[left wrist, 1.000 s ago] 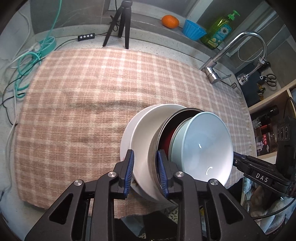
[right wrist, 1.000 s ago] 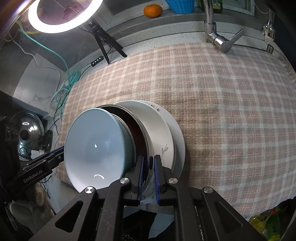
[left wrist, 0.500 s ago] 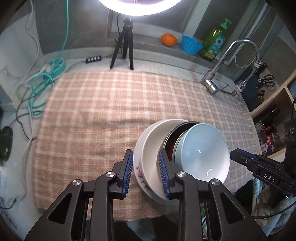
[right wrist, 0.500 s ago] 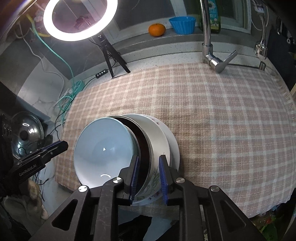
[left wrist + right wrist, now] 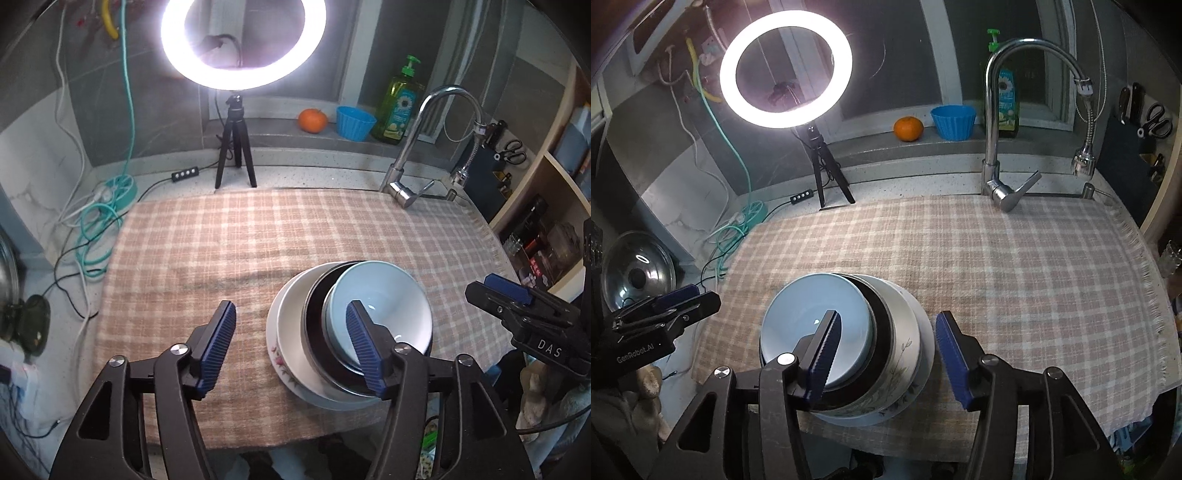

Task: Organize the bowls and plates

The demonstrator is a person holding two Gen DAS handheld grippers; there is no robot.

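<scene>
Pale blue, the top bowl (image 5: 380, 299) sits nested in a dark bowl (image 5: 314, 325), which sits in a white bowl (image 5: 291, 325), and the whole stack rests on a flowered plate (image 5: 277, 354). In the right wrist view the same stack shows the blue bowl (image 5: 812, 314) on top, the dark bowl (image 5: 881, 325) under it, a white bowl (image 5: 905, 332) with a leaf pattern on its side, and the plate (image 5: 929, 347) rim at the bottom. The stack stands on a pink checked cloth (image 5: 221, 251) that covers the table, close to the near edge.

The left gripper (image 5: 290, 345) is open wide, with nothing between its blue pads; it is raised over the cloth, its right finger seen in front of the blue bowl. The right gripper (image 5: 888, 349) is open wide too and holds nothing, its left finger seen in front of the blue bowl and its right finger over bare cloth beside the plate. Whether either finger touches the stack I cannot tell.

At the far side stand a lit ring light (image 5: 243, 40) on a small tripod (image 5: 234, 147), a tap (image 5: 424, 140), an orange (image 5: 313, 120), a blue cup (image 5: 354, 123) and a green soap bottle (image 5: 400, 103). Teal cable (image 5: 99, 229) lies coiled left of the cloth.
</scene>
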